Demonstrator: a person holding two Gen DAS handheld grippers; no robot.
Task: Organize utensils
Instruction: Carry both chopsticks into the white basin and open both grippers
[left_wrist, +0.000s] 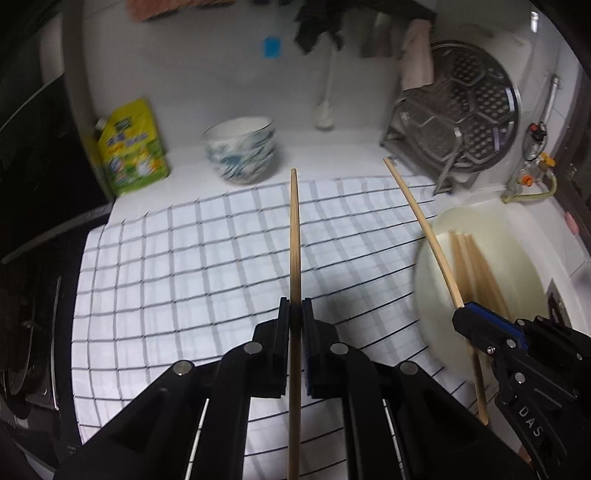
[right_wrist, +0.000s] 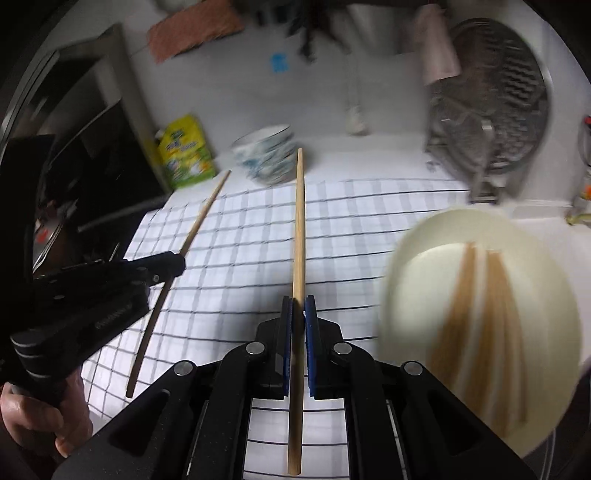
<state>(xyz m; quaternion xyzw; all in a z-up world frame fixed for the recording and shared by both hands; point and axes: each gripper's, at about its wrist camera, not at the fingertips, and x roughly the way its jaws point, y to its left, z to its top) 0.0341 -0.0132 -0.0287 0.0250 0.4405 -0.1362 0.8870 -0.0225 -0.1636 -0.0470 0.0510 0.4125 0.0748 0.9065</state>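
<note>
The left gripper (left_wrist: 295, 314) is clenching a chopstick (left_wrist: 294, 258) between its pads, and the right gripper (right_wrist: 298, 314) is clenching a second chopstick (right_wrist: 298, 240) the same way. Each chopstick is a long, slim stick of pale wood, plain and unpainted, running straight out past the fingertips and back between the black fingers toward the camera. Both are hanging in the air above a white cloth (left_wrist: 184, 266) checked with thin dark lines, which is lying over the counter.

More chopsticks (right_wrist: 480, 314) of the same pale wood are lying bunched together in a cream-coloured bowl (right_wrist: 413, 258) at the right edge of the cloth; they are blurred. In the left wrist view the right gripper (left_wrist: 466, 309) is showing in front of that bowl. In the right wrist view a hand (right_wrist: 33, 413) is gripping the handle of the left gripper (right_wrist: 177, 260).

Behind the cloth a blue-patterned bowl (left_wrist: 242, 149) is standing near a yellow-green pouch (left_wrist: 133, 147), and a round metal rack (left_wrist: 469, 107) is leaning against the wall.
</note>
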